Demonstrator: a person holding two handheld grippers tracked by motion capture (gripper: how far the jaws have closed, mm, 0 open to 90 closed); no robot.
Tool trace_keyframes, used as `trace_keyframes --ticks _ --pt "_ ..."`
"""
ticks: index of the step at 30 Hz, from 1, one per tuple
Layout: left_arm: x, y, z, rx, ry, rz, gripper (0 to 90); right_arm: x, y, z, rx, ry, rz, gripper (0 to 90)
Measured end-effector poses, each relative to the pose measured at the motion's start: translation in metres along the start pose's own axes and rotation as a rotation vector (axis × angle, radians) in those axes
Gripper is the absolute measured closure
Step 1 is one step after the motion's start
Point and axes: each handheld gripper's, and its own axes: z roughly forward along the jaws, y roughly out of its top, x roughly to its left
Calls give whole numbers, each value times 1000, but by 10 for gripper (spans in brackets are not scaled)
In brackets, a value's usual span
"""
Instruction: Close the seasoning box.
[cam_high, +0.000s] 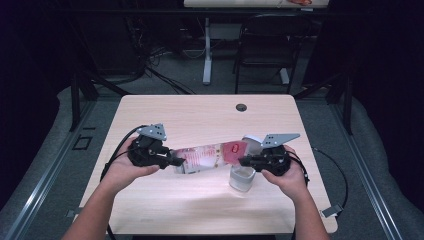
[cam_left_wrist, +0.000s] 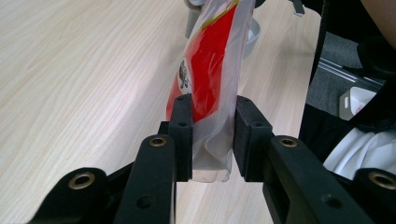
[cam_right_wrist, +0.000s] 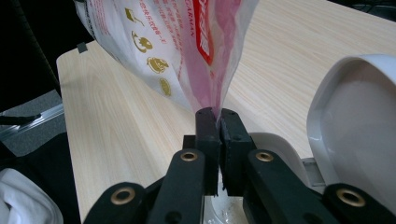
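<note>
Plastic pouch (cam_high: 210, 156) strung between both grippers, just above the pale wood-grain table (cam_high: 200, 115).
Right gripper (cam_right_wrist: 217, 114) pinches the thin pink crinkly edge flat; left gripper (cam_left_wrist: 212, 116) clamps the glossy red-and-clear end. Clear tub (cam_high: 242, 179) with a rounded white lid (cam_right_wrist: 355, 135) sits under the right one; farther off, a black chair (cam_high: 267, 45).

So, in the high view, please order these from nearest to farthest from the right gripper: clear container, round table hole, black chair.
From the right gripper:
1. Clear container, just below it on the table.
2. Round table hole, near the far edge.
3. Black chair, beyond the table on the floor.
</note>
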Motion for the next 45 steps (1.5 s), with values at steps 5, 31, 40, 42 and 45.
trace_keyframes --ticks 5,31,40,42,45 --pt "-1 4 0 4 1 7 718 0 -1 -3 -2 -4 3 876" --pt "-5 24 6 12 -8 33 723 -6 -9 -15 -3 -17 34 867" --pt "-11 32 7 21 -5 59 725 2 -17 -18 -23 -59 44 860" --pt "-12 34 7 17 -9 56 726 0 -20 -18 -42 -56 58 857" --pt "-13 36 8 13 -11 55 728 0 -20 -19 -33 -79 49 836"
